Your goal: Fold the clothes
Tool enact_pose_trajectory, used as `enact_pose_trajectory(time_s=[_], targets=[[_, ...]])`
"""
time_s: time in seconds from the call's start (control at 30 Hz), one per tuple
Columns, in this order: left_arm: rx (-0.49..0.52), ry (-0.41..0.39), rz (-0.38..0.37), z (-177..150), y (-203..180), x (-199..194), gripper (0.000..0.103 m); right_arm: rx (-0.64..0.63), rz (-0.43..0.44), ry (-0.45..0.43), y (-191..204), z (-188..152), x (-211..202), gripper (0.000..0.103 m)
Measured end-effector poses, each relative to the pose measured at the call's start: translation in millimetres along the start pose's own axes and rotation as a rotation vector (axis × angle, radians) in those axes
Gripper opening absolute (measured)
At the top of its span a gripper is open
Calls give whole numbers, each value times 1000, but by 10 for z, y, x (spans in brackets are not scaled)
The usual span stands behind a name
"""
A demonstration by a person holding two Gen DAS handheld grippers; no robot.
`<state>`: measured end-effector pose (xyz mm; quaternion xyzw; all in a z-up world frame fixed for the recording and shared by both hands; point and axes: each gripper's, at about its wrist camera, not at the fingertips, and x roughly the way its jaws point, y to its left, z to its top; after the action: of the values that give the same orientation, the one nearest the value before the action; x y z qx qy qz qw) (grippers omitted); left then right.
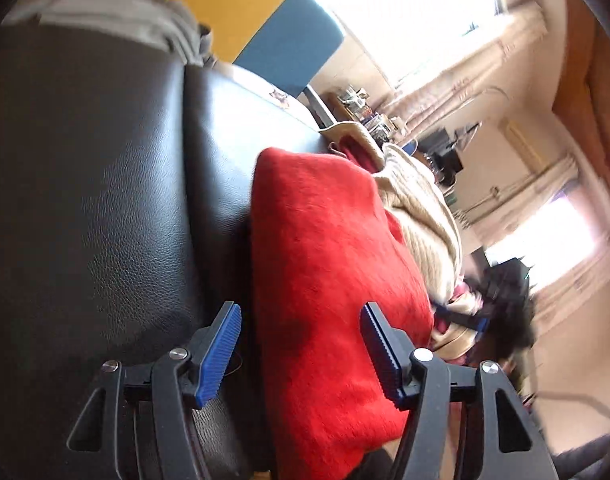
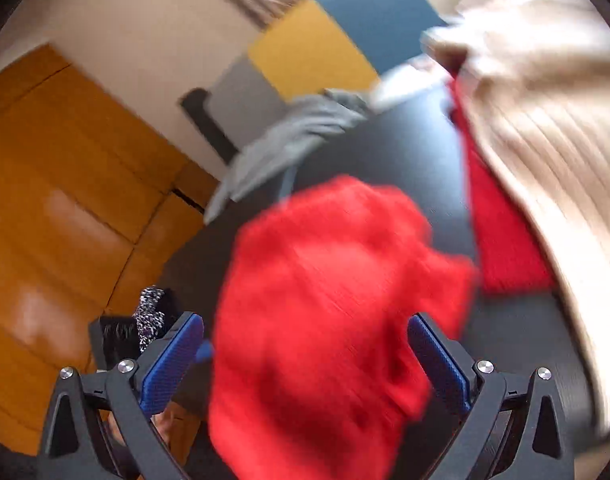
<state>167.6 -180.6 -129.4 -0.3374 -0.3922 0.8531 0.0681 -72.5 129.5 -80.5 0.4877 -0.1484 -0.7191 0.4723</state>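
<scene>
We judge folding is midway: red garment [image 1: 329, 280] lies bunched on the black seat [image 1: 105, 200]; beige knit [image 1: 425, 208] at 2 o'clock unfolded. Left claw [image 1: 301, 354] and right claw [image 2: 305, 360] both gape wide, gripping nothing.

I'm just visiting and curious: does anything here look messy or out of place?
Yes. A grey garment hangs crumpled over the black surface's edge, and a cream knit lies heaped beside the red garment. Neither looks folded.
</scene>
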Motion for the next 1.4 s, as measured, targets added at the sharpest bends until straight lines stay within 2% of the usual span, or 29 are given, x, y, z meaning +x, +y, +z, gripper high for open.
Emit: enact_pose_trajectory(time_s=[0.13,0.3,0.43,0.5,0.53,0.57,0.67,0.7,0.73,0.77,0.8,0.93,1.07,1.2,1.33,1.4], targets=[[26,46,-39,101,44,221,64,81,50,58,-240,-155,11,103],[30,84,-61,286,32,526,69,52,80,96,-187,-103,370,103],[30,102,-56,396,6,677,71,48,48,94,-118,-39,529,103],[42,133,-28,373,-31,707,70,4,20,101,-62,-57,553,103],[72,136,-1,356,-70,716,67,-34,-1,110,-14,-72,572,103],[100,135,23,333,-106,720,61,-100,-46,128,74,-101,609,103],[88,110,19,256,-116,653,43,-256,-225,160,337,-195,731,92],[66,94,8,226,-101,596,40,-272,-251,161,383,-210,752,84],[56,74,3,181,-101,519,39,-267,-247,160,410,-213,757,79],[56,57,-1,139,-103,437,38,-258,-235,162,436,-212,764,69],[49,35,-16,95,-97,324,37,-253,-212,170,481,-208,782,61],[-4,-101,-72,-62,39,-361,37,-310,-101,223,859,-221,995,56],[-36,-289,-20,-166,235,-1269,37,-403,73,277,1575,-207,1470,56],[-72,-504,86,-261,458,-2307,37,-545,239,329,2532,-205,2060,56],[-112,-708,261,-316,664,-3283,37,-680,385,387,3608,-243,2749,56],[-142,-785,341,-338,805,-3722,37,-731,444,419,4119,-279,3100,56]])
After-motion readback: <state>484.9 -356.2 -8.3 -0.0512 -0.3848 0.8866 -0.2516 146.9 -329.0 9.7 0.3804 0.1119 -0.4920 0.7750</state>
